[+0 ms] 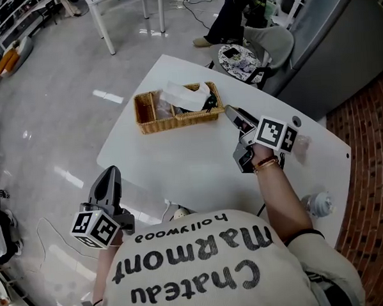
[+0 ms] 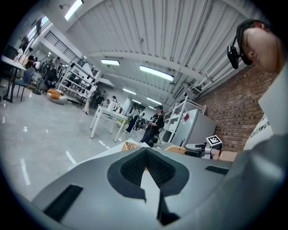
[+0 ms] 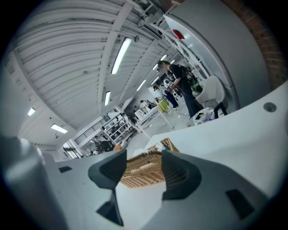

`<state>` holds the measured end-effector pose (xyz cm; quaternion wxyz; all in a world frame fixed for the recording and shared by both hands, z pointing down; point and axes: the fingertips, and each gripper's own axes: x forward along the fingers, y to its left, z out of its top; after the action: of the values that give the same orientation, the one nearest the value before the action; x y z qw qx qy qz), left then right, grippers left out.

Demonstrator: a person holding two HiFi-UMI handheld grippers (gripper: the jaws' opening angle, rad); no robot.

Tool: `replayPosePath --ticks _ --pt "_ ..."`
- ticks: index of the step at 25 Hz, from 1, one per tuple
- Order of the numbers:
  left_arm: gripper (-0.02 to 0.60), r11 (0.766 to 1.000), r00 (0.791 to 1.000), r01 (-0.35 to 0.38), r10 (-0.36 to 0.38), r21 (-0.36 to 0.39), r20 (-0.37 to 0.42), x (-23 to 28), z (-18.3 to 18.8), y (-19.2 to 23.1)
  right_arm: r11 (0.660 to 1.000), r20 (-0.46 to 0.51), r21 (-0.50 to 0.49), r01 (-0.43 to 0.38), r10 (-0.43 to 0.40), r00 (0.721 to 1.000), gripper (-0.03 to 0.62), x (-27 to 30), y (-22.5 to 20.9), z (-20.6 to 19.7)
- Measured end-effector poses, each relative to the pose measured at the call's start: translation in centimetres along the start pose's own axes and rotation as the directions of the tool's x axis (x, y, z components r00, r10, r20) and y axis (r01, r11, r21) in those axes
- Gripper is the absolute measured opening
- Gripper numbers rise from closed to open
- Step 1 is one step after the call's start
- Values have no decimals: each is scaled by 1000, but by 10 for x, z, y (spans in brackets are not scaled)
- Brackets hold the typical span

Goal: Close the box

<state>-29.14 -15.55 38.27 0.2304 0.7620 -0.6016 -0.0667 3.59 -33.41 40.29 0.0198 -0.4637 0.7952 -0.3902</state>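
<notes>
The person's printed shirt (image 1: 204,263) fills the near edge. Just beyond it the left gripper (image 1: 109,176) is held off the table (image 1: 180,175) edge, its jaws brought together on nothing. Further out, the right gripper (image 1: 230,111) is held over the table with jaws spread wide and empty. The wicker box (image 1: 177,122) is framed between them but lies ahead, untouched. Its long axis runs across the head view, and its right end lies just beside the right fingertips. It is open upward with white paper showing, so the right gripper is judged much the nearer.
</notes>
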Motion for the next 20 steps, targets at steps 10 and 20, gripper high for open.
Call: replayPosePath --ticks 10,20 --pt "0 1000 1000 -17 17 -6 -8 2 -1 5 992 102 -116 43 -31 994 253 11 7 21" --pt "0 999 999 -47 46 -15 -23 3 -4 17 977 160 -210 32 2 987 252 27 10 38"
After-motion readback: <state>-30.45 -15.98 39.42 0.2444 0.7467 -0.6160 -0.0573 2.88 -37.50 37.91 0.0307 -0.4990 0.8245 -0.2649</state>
